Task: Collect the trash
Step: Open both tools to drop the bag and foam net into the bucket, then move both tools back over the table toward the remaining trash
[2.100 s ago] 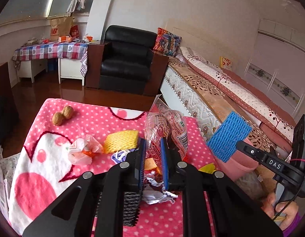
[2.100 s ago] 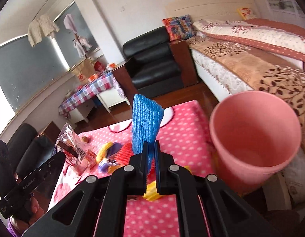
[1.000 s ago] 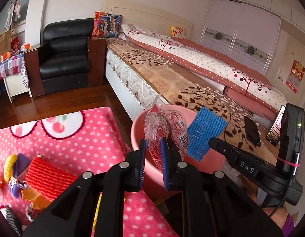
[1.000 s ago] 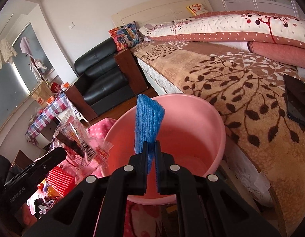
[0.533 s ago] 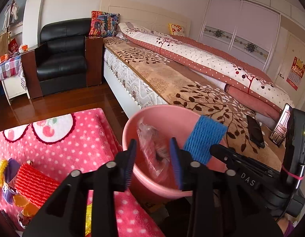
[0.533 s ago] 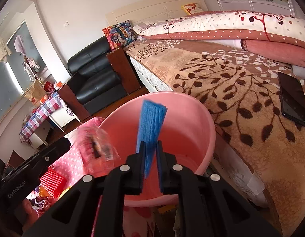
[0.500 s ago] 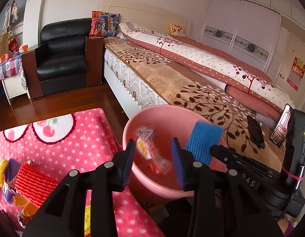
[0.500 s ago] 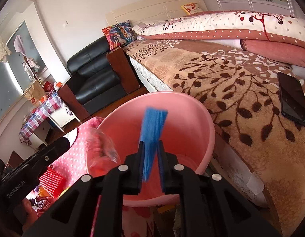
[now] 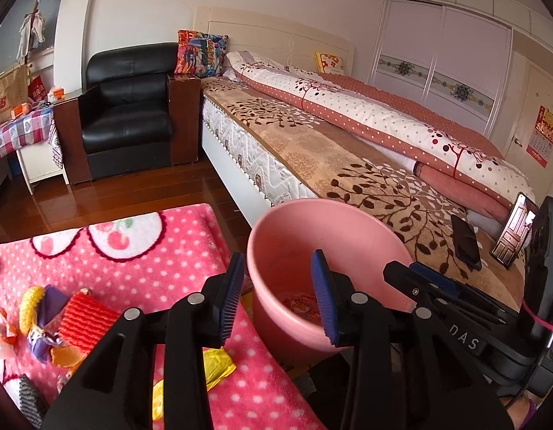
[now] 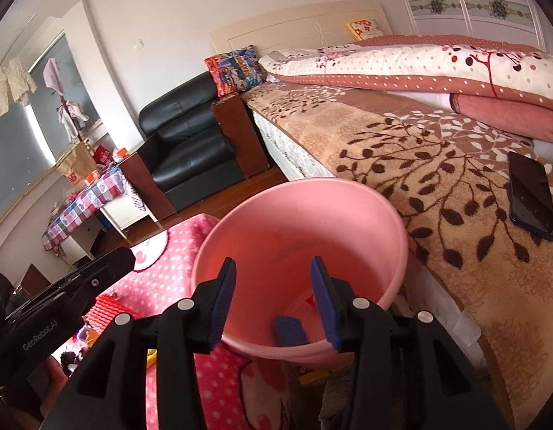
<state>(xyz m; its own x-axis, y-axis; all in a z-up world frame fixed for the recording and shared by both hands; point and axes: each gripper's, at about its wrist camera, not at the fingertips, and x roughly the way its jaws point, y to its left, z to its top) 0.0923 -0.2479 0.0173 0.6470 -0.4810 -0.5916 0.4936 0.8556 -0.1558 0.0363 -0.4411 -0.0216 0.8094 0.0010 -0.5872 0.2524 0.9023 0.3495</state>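
Left wrist view: my left gripper (image 9: 280,288) jaws wide, empty; right gripper (image 10: 273,292) just opened, empty; red ribbed foam sleeve (image 9: 84,317) lower left, nearer left.

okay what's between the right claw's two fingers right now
Nothing is held. In the right wrist view the right claw, whose jaws have just been opening, frames the pink bucket, with the blue foam net lying inside.

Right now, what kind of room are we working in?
Most likely a home bedroom that also serves as a sitting area: a made bed with a headboard, sliding wardrobe doors behind it, and a black leather armchair alongside.
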